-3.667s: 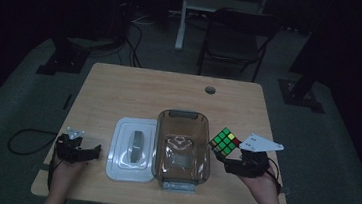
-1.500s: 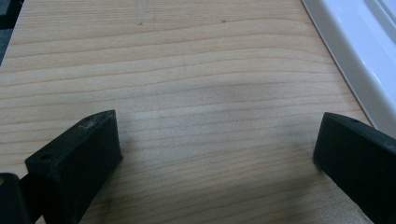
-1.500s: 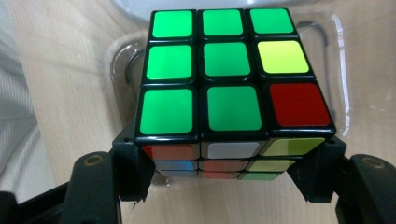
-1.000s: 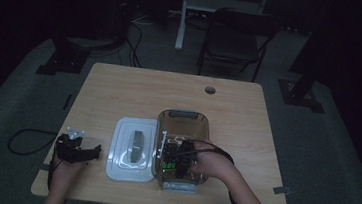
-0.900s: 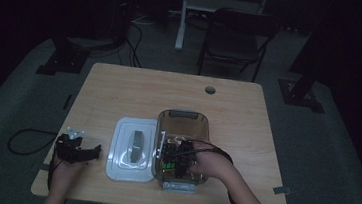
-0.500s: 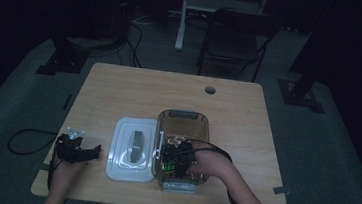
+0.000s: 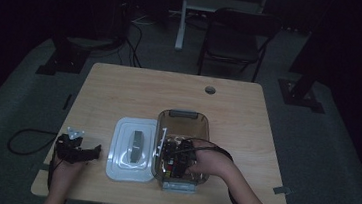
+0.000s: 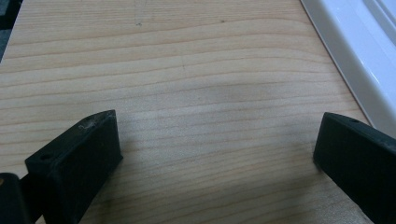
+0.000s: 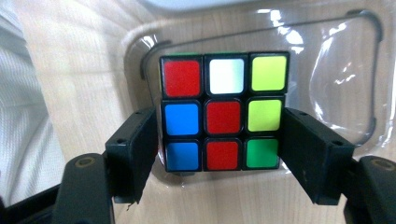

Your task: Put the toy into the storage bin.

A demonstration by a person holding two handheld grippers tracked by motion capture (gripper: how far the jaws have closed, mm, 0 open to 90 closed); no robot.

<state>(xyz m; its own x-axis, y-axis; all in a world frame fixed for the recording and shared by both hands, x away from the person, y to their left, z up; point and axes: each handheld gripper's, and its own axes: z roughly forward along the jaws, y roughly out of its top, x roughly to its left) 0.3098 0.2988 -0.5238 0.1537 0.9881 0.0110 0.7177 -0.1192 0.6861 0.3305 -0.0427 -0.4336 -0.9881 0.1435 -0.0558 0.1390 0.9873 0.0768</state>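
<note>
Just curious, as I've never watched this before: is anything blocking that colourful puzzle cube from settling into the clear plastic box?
Nothing visible does. The colourful puzzle cube already sits inside the clear plastic box, between the right gripper jaws, which have just been opening. The white plastic lid lies alongside on the table.

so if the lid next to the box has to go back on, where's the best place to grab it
Probably the raised grey handle in the middle of the white lid. It is a narrow ridge standing up from an otherwise flat top, so fingers can close across its two long sides. Come straight down from above: the lid lies flat on the table, and the clear box stands right beside one edge.
</note>
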